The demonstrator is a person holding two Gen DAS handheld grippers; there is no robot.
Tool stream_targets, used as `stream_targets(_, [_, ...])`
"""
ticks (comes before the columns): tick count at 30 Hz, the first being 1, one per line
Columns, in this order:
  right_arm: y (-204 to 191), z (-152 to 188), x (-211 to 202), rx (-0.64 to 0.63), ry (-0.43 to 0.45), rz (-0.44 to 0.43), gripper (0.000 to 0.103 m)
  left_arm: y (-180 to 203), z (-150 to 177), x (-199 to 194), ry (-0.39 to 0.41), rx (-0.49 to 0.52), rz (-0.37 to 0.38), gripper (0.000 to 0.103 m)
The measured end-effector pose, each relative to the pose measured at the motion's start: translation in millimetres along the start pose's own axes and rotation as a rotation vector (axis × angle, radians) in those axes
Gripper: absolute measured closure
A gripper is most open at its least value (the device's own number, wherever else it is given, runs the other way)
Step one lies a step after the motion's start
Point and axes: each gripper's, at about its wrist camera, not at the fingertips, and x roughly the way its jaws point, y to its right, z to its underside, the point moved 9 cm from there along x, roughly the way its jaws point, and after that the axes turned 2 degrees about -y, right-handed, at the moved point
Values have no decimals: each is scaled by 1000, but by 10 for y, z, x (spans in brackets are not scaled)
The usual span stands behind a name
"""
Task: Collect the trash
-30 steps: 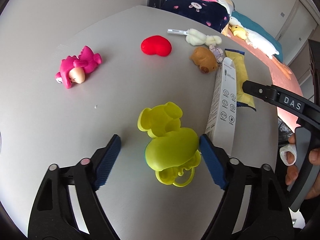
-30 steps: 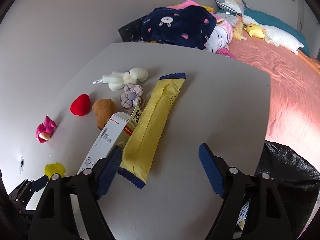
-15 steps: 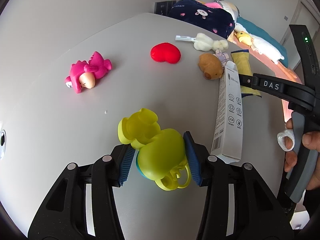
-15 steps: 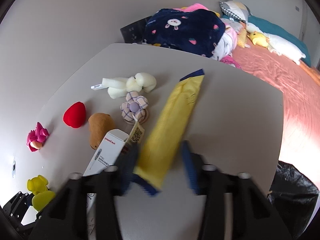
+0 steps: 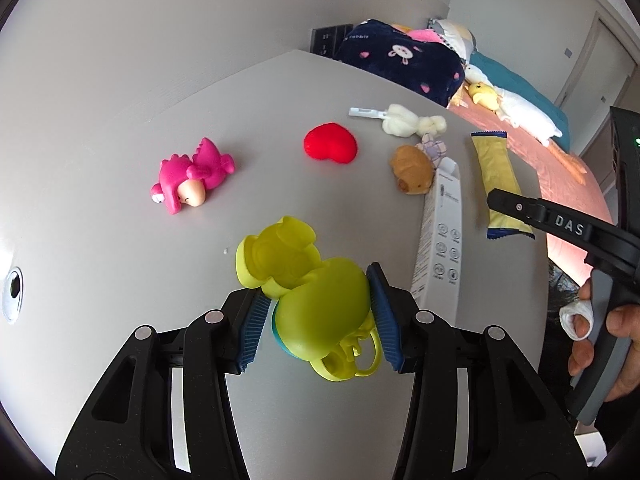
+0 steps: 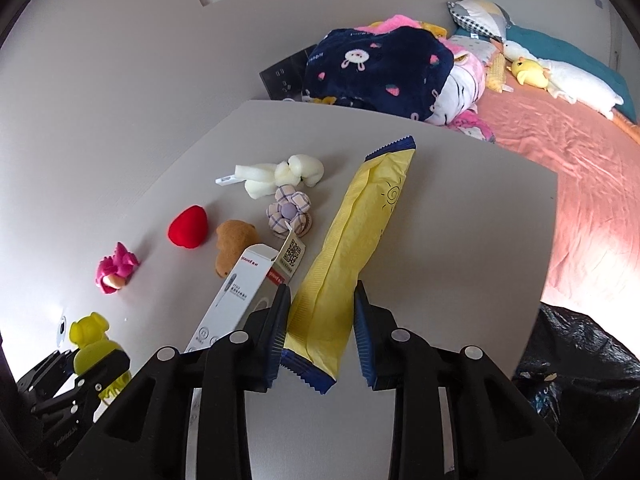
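The yellow wrapper (image 6: 352,256) sits with its near end between the two blue pads of the right claw (image 6: 320,332), which is closed on it, and its far end points away over the grey surface (image 6: 460,240); in the right wrist view the near end looks raised a little, but I cannot tell if the far end touches the surface. The white box (image 6: 236,300) lies flat just left of this claw, with its open flap beside a brown plush toy (image 6: 234,244). The left claw (image 5: 318,316) is closed on one yellow-green rubber toy (image 5: 308,284), pressing its body from both sides, with the toy's head pointing forward past the pads. On the surface I count one wrapper, one box, one pink rubber toy (image 5: 192,176), one red plush heart (image 5: 330,148), one brown plush toy, one checked fabric flower (image 6: 289,216) and one white plush toy (image 6: 280,174). A black trash bag (image 6: 576,360) is beside the right edge of the surface, and behind it is a bed with a pink sheet (image 6: 580,168).
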Motion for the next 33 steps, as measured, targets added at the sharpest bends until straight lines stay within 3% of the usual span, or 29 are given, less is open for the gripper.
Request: stream_targets(33, [757, 435, -1363, 75, 143, 18, 70, 1426, -16, -477, 72, 213, 141, 56])
